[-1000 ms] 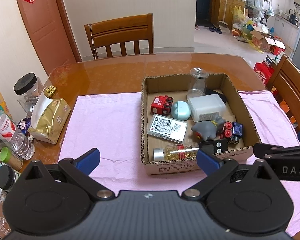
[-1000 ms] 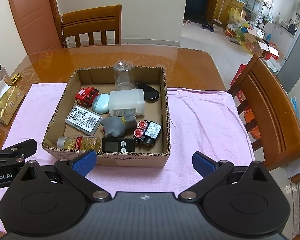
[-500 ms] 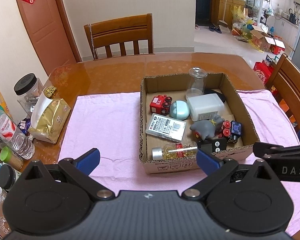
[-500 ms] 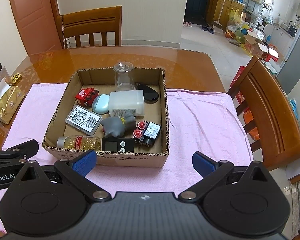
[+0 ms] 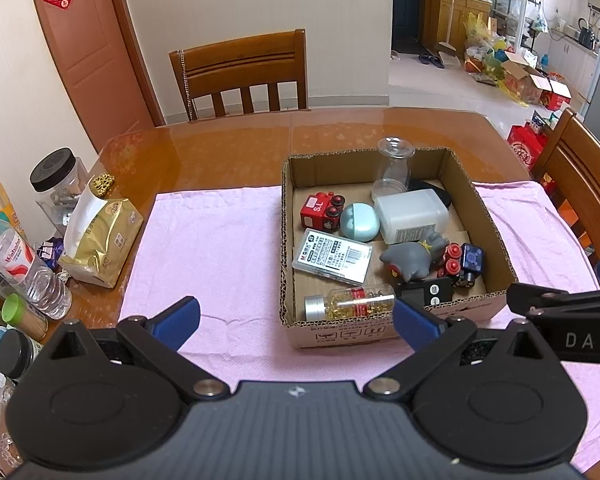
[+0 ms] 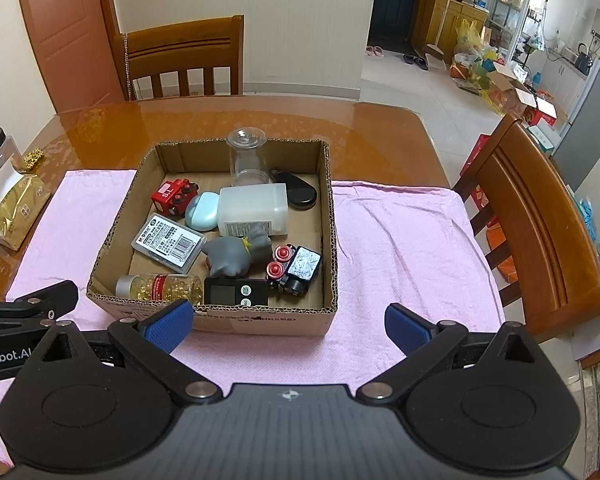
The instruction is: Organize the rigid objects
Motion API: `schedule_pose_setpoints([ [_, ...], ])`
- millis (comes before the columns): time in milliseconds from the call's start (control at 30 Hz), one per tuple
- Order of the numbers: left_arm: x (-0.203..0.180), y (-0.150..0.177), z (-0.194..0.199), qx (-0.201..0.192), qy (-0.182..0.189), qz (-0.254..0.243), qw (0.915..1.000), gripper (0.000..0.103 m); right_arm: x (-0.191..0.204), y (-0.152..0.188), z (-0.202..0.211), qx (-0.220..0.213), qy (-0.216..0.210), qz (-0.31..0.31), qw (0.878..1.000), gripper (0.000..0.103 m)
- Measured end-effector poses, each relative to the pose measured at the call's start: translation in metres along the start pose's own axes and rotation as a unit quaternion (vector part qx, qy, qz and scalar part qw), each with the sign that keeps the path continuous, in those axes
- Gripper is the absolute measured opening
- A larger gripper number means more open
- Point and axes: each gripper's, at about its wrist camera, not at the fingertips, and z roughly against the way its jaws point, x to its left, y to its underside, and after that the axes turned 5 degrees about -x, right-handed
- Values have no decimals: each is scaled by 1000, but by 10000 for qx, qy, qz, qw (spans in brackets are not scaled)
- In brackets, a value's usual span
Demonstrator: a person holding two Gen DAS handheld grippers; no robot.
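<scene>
Barely any change vs 1 s back: box sits a touch further left & lower in the left wrist view, both claws hang where they were, contents haven't shifted.

Left claw [image 5: 296, 322] is spread wide, nothing between its blue pads; it hovers over the pink cloth [image 5: 220, 248] near the front-left corner of the cardboard box [image 5: 286, 240]. Right claw [image 6: 290, 326] is equally wide, empty too, above the cloth just in front of the box's front wall. Each claw's body shows at the edge of the other's view.

Box stands on the cloth, mid-desk [image 5: 220, 144], open top. Inside, back row: clear glass jar [image 5: 392, 170] upright at the back wall, black oval case [image 6: 296, 190] beside it, half hidden by the white plastic bottle [image 5: 414, 216] lying on its side. Red toy train [image 5: 320, 210] at back left, touching the pale teal round case [image 5: 360, 222]. Middle: flat labelled clear box [image 5: 332, 256] w/ barcode, grey rubber toy [image 5: 414, 256] leaning on the white bottle. Front row: pill bottle [image 5: 352, 302] on its side w/ yellow capsules & silver cap, small black device [image 6: 236, 292] w/ screen, dark toy car w/ red wheels [image 6: 296, 266].

Off the cloth, left desk edge: gold foil bag [image 5: 100, 240], water bottle [image 5: 28, 268], black-lidded jar [image 5: 58, 176]. Wooden chair [image 5: 244, 76] behind the desk, another chair [image 6: 540, 220] at right.
</scene>
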Motion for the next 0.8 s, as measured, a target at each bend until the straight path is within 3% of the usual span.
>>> schedule_pose_setpoints([
  [800, 1, -2, 1, -5, -66, -4, 10000, 102, -1, 0, 1, -9, 0, 14, 10000, 103],
])
